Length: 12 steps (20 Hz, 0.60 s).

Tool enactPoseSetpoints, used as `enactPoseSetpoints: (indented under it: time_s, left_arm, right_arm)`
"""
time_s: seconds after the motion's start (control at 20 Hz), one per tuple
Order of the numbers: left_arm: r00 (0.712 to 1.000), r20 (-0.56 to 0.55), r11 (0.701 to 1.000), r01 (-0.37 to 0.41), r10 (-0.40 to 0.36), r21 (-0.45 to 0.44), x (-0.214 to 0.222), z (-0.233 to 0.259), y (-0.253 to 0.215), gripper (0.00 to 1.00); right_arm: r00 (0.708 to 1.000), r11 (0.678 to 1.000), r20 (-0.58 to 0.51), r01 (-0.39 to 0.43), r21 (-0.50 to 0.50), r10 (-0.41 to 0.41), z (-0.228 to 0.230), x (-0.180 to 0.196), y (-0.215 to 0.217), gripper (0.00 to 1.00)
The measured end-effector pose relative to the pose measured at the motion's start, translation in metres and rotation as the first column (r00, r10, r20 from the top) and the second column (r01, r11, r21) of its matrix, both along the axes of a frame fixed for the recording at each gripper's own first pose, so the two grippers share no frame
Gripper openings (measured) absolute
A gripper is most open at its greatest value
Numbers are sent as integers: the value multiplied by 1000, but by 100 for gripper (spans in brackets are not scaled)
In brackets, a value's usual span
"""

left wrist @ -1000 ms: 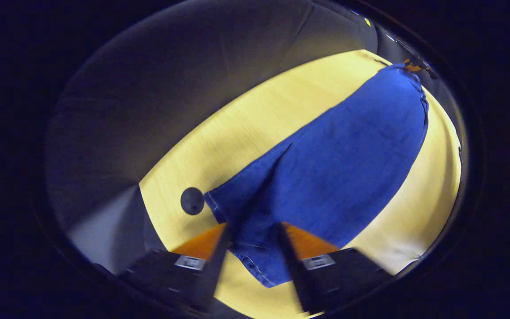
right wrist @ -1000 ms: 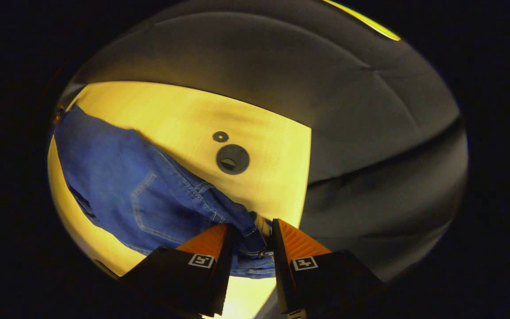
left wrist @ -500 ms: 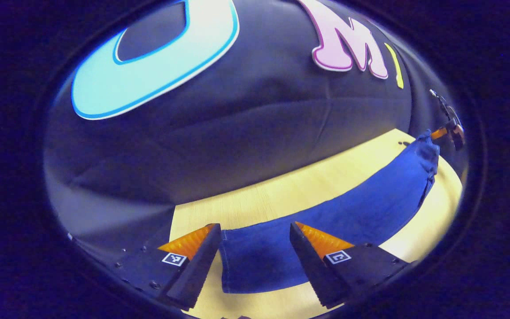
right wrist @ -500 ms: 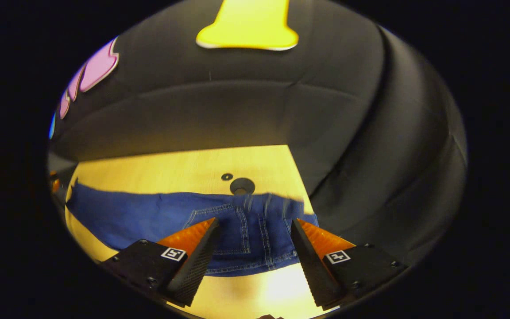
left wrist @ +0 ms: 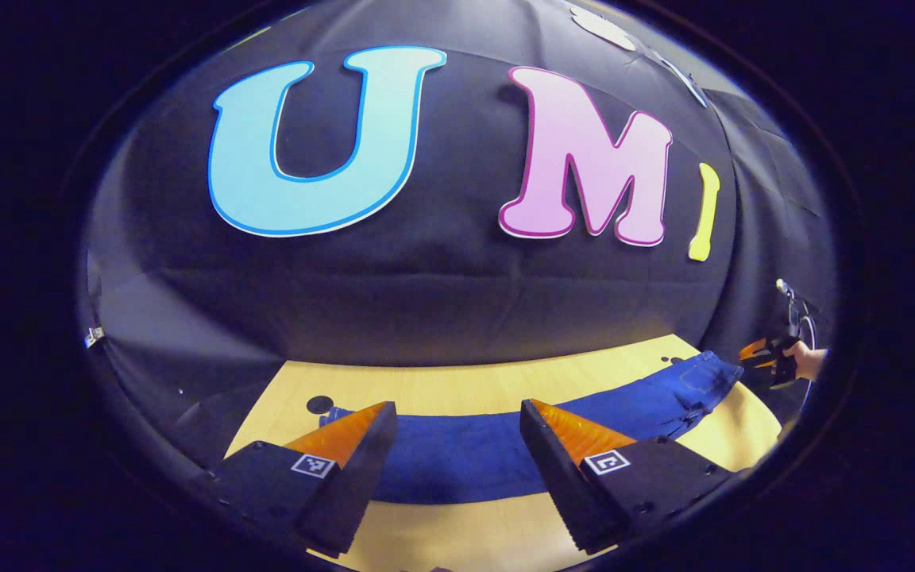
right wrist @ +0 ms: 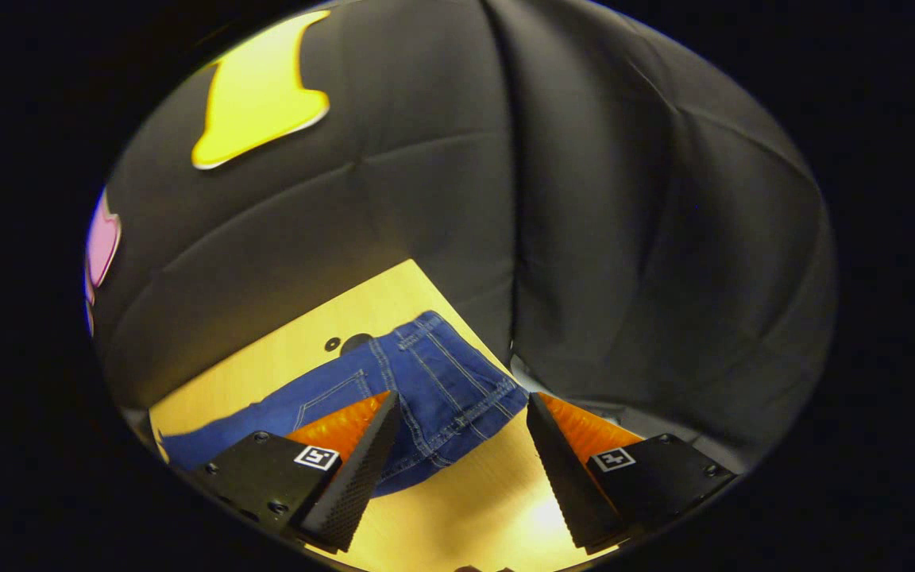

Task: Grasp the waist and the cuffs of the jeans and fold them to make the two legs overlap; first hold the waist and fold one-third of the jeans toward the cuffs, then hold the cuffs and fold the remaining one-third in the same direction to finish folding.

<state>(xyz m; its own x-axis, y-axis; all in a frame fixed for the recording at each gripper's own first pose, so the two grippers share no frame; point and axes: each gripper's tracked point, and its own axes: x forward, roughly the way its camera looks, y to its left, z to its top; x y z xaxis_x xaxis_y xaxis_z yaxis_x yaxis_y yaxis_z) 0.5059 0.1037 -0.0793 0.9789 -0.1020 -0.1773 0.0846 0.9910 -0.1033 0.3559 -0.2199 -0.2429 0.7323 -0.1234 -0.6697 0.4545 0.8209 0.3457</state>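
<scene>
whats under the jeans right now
The jeans lie flat on the wooden table, one leg apparently over the other. Whatever is beneath the denim, including the lower leg, is covered.

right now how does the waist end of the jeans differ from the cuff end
The waist end shows pale seam stitching and a pocket outline; the cuff end looks plain blue. The waist end lies by the right gripper, the cuff end by the left gripper. Both lie flat on the table, released.

Blue jeans (left wrist: 489, 453) lie flat on the table as one long narrow strip, legs stacked one over the other. Cuff end sits beside a dark round hole in the tabletop; waist end (right wrist: 457, 381), pocket and pale seam stitching showing, reaches the table's far corner.
</scene>
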Motion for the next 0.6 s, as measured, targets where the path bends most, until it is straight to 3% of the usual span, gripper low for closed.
enactPoseSetpoints:
  time_s: [0.2, 0.45, 0.6]
  left_arm:
    - [1000, -4, 999, 26, -26, 24, 2, 1, -5, 98]
    - [1000, -4, 993, 18, -18, -119, -8, -3, -14, 99]
    - [999, -36, 988, 1, -7, -155, -10, -10, -20, 98]
  right_arm:
    - [991, 990, -12, 131, 44, -131, -27, -1, -15, 99]
    - [983, 965, -14, 184, 187, -185, -46, 12, -3, 99]
    - [977, 953, 11, 204, 224, -212, -48, 26, -2, 98]
